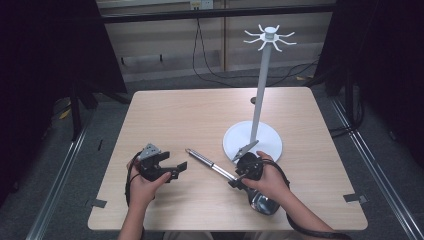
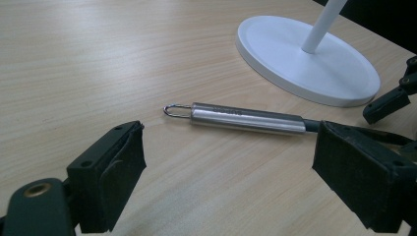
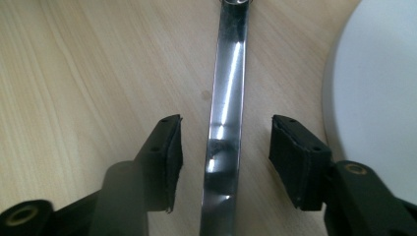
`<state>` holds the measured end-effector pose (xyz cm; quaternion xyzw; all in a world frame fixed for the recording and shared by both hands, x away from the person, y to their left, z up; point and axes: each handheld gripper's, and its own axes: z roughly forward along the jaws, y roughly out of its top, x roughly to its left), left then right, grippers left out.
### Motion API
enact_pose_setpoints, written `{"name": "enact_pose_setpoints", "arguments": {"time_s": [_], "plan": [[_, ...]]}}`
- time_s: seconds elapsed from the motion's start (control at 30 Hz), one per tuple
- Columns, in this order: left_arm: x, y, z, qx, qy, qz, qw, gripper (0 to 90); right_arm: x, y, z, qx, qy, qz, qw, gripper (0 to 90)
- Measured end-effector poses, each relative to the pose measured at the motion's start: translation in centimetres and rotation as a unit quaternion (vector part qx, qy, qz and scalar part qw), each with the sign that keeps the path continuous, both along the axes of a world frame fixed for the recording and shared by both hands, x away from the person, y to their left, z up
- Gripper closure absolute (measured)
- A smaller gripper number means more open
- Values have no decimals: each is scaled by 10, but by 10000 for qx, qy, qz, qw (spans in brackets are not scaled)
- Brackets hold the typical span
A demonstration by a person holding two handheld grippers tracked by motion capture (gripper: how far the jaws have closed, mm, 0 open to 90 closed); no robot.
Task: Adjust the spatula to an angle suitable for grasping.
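My right gripper (image 3: pixel 225 162) straddles the ladle (image 3: pixel 225 113) shaft beside the white stand (image 1: pixel 252 141); jaws half-wide, pads not touching. Left gripper (image 2: pixel 228 179) near ladle's handle, jaws wide, empty.

Polished steel ladle with tubular handle (image 1: pixel 212 165): bowl end largely covered by the right hand (image 1: pixel 270 181) in the high view; stem cut off at the top and bottom edges of the right gripper view. Handle engraving too small to be read. White round-based hook stand (image 2: pixel 305 59): pole cut off above the left gripper (image 2: pixel 228 172).
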<state>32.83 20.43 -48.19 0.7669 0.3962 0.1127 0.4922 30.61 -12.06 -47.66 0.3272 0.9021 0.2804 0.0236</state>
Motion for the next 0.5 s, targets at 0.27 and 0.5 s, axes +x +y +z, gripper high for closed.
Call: {"name": "enact_pose_setpoints", "arguments": {"time_s": [0.27, 0.5], "plan": [[-1, 2, 1, -4, -5, 0, 10000, 122, 3, 11, -4, -224, 80, -41, 9997, 739], [-1, 1, 0, -20, 12, -19, 10000, 122, 6, 12, -2, -249, 184, 15, 9995, 758]]}}
